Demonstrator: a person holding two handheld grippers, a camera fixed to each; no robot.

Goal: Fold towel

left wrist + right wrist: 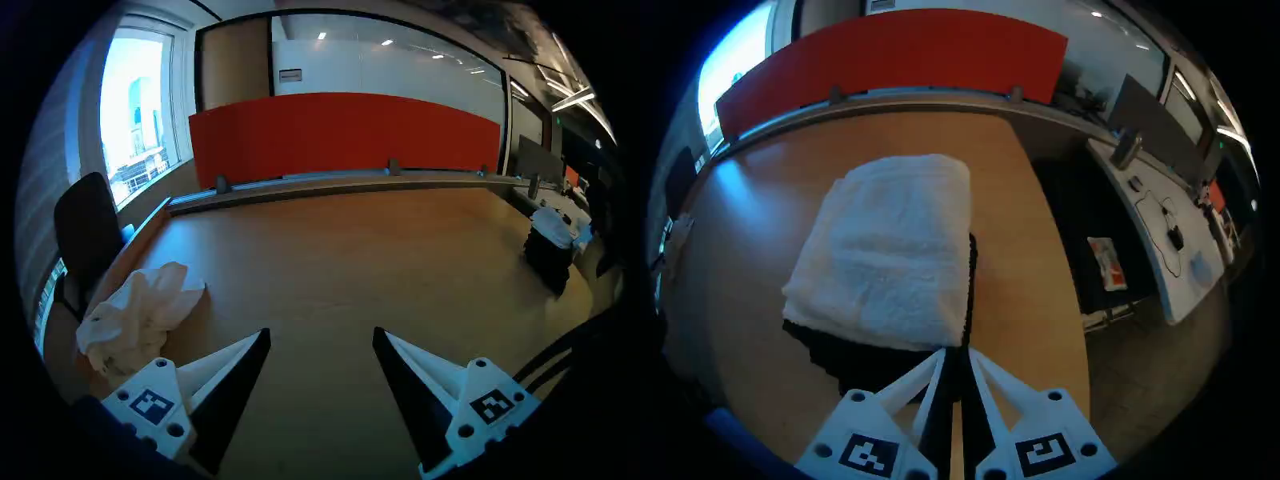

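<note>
The left gripper point(320, 331) hangs over bare wood with its fingers wide apart and nothing between them. The right gripper point(958, 354) has its fingers drawn together, tips at the near edge of a dark cloth point(856, 360). Whether they pinch that fabric cannot be told.

On the dark cloth lies a folded white towel point(888, 248), squared up and apparently finished. The one not yet folded is the crumpled towel point(140, 312), heaped near the table's edge, ahead and off to the side of the left gripper, well apart from both fingers.

It looks like thick terry: light, soft and limp, so it will sag and drag when lifted rather than hold any shape. It is not slippery or fragile, and the pile should give the pads good purchase. The best hold is probably a hem corner in each gripper, once one can be found in the heap, and then a shake out flat before the first fold.

The table point(360, 240) is smooth pale wood, broad and level, with a red partition point(352, 132) along its far side. A black chair point(84, 228) stands by the towel's corner, under a bright window point(136, 136). Beyond the right gripper's side sits a white desk point(1152, 216) with cables.
</note>
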